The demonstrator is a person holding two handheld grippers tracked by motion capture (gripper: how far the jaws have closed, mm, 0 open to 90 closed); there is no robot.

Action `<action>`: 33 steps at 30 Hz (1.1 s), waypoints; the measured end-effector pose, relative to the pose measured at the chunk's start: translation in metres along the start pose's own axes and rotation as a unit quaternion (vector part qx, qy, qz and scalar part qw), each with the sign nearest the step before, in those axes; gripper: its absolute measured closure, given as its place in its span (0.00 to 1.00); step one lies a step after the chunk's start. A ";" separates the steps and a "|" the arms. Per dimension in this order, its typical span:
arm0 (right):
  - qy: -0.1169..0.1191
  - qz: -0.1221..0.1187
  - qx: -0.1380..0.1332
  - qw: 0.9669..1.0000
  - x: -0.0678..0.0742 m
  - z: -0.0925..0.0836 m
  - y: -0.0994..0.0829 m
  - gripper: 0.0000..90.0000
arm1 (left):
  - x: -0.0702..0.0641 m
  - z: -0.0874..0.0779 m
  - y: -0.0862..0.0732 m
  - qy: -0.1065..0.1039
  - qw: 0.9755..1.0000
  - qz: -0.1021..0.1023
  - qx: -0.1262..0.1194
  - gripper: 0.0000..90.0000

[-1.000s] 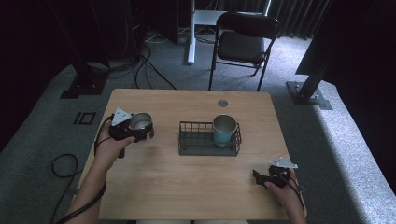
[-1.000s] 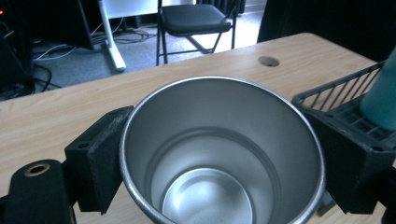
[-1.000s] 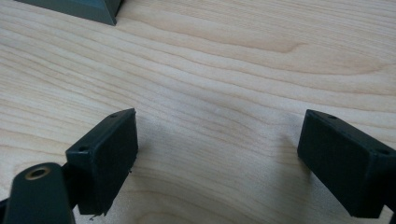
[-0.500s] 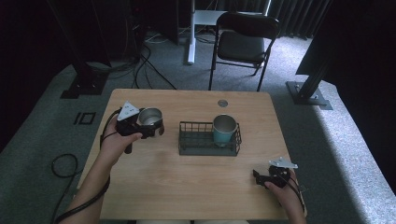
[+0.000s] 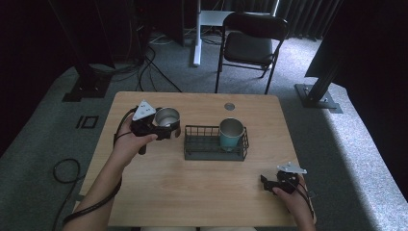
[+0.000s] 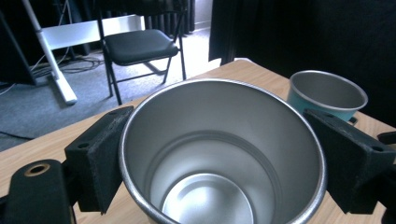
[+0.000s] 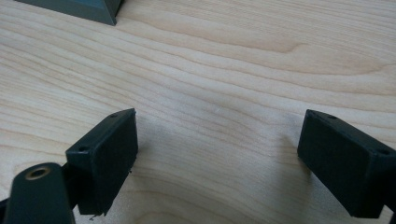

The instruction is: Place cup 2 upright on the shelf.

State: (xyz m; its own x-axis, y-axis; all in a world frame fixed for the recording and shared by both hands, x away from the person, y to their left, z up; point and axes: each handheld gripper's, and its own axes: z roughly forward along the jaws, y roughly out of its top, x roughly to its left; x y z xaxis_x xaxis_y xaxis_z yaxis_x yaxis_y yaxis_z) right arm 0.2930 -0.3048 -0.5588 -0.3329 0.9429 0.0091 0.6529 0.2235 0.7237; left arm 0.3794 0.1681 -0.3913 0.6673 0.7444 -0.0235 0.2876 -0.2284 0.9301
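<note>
My left gripper (image 5: 166, 126), clamped on the steel cup (image 5: 167, 117), has lifted toward the basket (image 5: 211, 150). I keep it level, aiming beside the teal cup (image 5: 231, 133); right gripper (image 5: 271, 180) open.

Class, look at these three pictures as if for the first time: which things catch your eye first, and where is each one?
The shiny steel cup stands out most, clamped between the pads of the left hand-held gripper above the table's left half. Next comes the teal cup, upright in the right end of the black wire basket at the table's middle. The right hand-held gripper waits open, low over bare wood near the front right corner.
</note>
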 end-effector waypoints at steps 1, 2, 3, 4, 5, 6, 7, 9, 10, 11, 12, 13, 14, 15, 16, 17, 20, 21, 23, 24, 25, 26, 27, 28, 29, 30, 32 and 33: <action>0.000 0.000 0.000 1.000 0.000 0.000 0.000 0.13 | -0.002 0.001 0.001 -0.001 1.000 0.001 -0.002 0.16; 0.000 0.001 0.000 1.000 0.000 0.000 0.000 0.13 | -0.003 0.002 0.002 -0.003 1.000 0.001 -0.001 0.16; 0.000 0.001 0.000 1.000 0.000 0.000 0.000 0.13 | -0.004 0.003 0.003 -0.005 1.000 0.003 -0.001 0.16; 0.000 0.000 0.000 1.000 0.000 0.000 0.000 0.13 | -0.005 0.004 0.005 -0.006 1.000 0.005 -0.001 0.16; 0.000 0.000 0.000 1.000 0.000 0.000 0.000 0.13 | -0.005 0.004 0.005 -0.006 1.000 0.005 -0.001 0.16; 0.000 0.000 0.000 1.000 0.000 0.000 0.000 0.13 | -0.005 0.004 0.005 -0.006 1.000 0.005 -0.001 0.16; 0.000 0.000 0.000 1.000 0.000 0.000 0.000 0.13 | -0.009 0.007 0.007 -0.010 1.000 0.007 -0.001 0.16; 0.000 0.000 0.000 1.000 0.000 0.000 0.000 0.13 | -0.014 0.011 0.011 -0.017 1.000 0.014 -0.001 0.16; 0.000 0.000 -0.001 1.000 0.000 0.000 0.000 0.13 | -0.015 0.012 0.012 -0.020 1.000 0.014 -0.003 0.16; 0.000 0.000 -0.001 1.000 0.000 0.000 0.000 0.13 | -0.017 0.014 0.013 -0.023 1.000 0.015 -0.003 0.16; 0.000 0.000 0.000 1.000 0.000 0.000 0.000 0.13 | -0.019 0.015 0.014 -0.025 1.000 0.017 -0.002 0.16; 0.000 0.000 0.000 1.000 0.000 0.000 0.000 0.13 | -0.021 0.017 0.015 -0.026 1.000 0.017 -0.004 0.16; 0.000 0.000 0.000 1.000 0.000 0.000 0.000 0.13 | -0.022 0.019 0.016 -0.030 0.999 0.019 -0.003 0.16; 0.000 0.000 -0.001 1.000 0.000 0.000 0.000 0.13 | -0.024 0.020 0.017 -0.032 0.999 0.019 -0.003 0.16; 0.000 0.000 -0.001 1.000 0.000 0.000 0.000 0.13 | -0.025 0.022 0.018 -0.033 0.999 0.022 -0.004 0.16; 0.000 0.000 -0.001 1.000 0.000 0.000 0.000 0.13 | -0.027 0.023 0.018 -0.036 0.999 0.023 -0.003 0.16; 0.000 0.000 -0.001 1.000 0.000 0.000 0.000 0.13 | -0.032 0.028 0.019 -0.043 0.999 0.023 -0.003 0.16; 0.000 0.000 -0.001 1.000 0.000 0.000 0.000 0.13 | -0.034 0.030 0.020 -0.044 0.999 0.024 -0.002 0.16; 0.000 0.000 -0.001 1.000 0.000 0.000 0.000 0.13 | -0.035 0.032 0.020 -0.047 0.999 0.024 -0.002 0.16; 0.000 0.000 -0.001 1.000 0.000 0.000 0.000 0.13 | -0.038 0.036 0.020 -0.050 0.998 0.026 0.000 0.16; 0.000 0.000 -0.001 1.000 0.000 0.000 0.000 0.13 | -0.038 0.036 0.020 -0.050 0.998 0.026 0.000 0.16; 0.000 0.000 -0.001 1.000 0.000 0.000 0.000 0.13 | -0.040 0.040 0.020 -0.054 0.998 0.023 -0.002 0.16; 0.000 0.000 -0.001 1.000 0.000 0.000 0.000 0.13 | -0.042 0.042 0.020 -0.057 0.998 0.022 -0.002 0.16; 0.000 0.000 -0.001 1.000 0.000 0.000 0.000 0.13 | -0.044 0.044 0.020 -0.059 0.998 0.020 -0.004 0.16; 0.000 0.000 -0.001 1.000 0.000 0.000 0.000 0.13 | -0.044 0.044 0.020 -0.059 0.998 0.020 -0.004 0.16; 0.000 0.000 -0.001 1.000 0.000 0.000 0.000 0.13 | -0.045 0.047 0.020 -0.062 0.998 0.018 -0.002 0.16; 0.000 0.000 -0.001 1.000 0.000 0.000 0.000 0.13 | -0.048 0.054 0.020 -0.064 0.998 0.017 0.000 0.16; 0.000 0.000 -0.001 1.000 0.000 0.000 0.000 0.13 | -0.048 0.057 0.020 -0.064 0.998 0.019 0.002 0.16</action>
State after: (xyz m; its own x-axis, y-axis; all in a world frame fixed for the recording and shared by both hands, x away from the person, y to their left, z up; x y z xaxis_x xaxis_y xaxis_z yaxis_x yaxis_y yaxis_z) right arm 0.2930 -0.3047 -0.5588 -0.3324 0.9431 0.0086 0.6521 0.2232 0.7246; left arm 0.3916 0.0920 -0.3926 0.7604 0.6484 -0.0359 0.2629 -0.2568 0.9300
